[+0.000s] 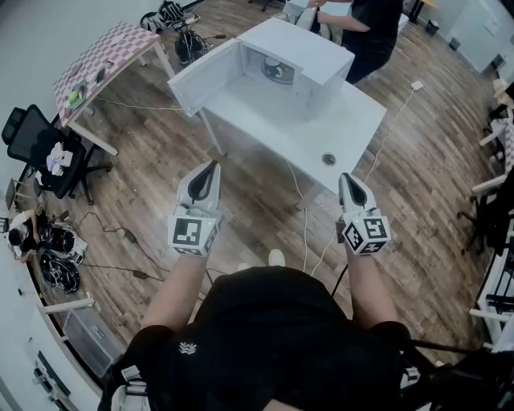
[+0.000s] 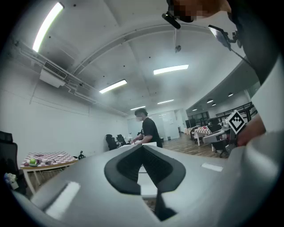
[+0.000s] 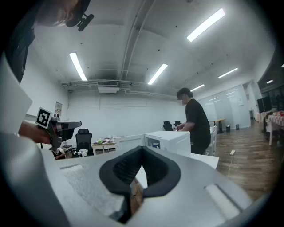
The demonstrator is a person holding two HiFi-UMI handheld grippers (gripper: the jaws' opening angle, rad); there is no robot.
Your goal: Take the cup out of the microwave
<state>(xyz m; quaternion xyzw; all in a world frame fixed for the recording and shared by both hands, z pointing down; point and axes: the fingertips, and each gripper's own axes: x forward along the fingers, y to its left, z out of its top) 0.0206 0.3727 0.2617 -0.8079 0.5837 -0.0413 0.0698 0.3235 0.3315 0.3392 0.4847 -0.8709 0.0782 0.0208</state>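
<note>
While the microwave [image 1: 309, 52] stands on the white bench [image 1: 353, 128] with its door [image 1: 205, 80] swung open, the cup [image 1: 273, 68] sits inside its cavity. The left claw [image 1: 213, 166] and the right claw [image 1: 344, 178] are both clenched on nothing, well short of the microwave. A person [image 1: 369, 24] in black stands behind the microwave.

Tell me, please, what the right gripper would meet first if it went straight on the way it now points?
Probably the white microwave. The right gripper points across the near edge of the white table, seemingly above its top. Height is unclear, so it might catch the table edge first.
</note>
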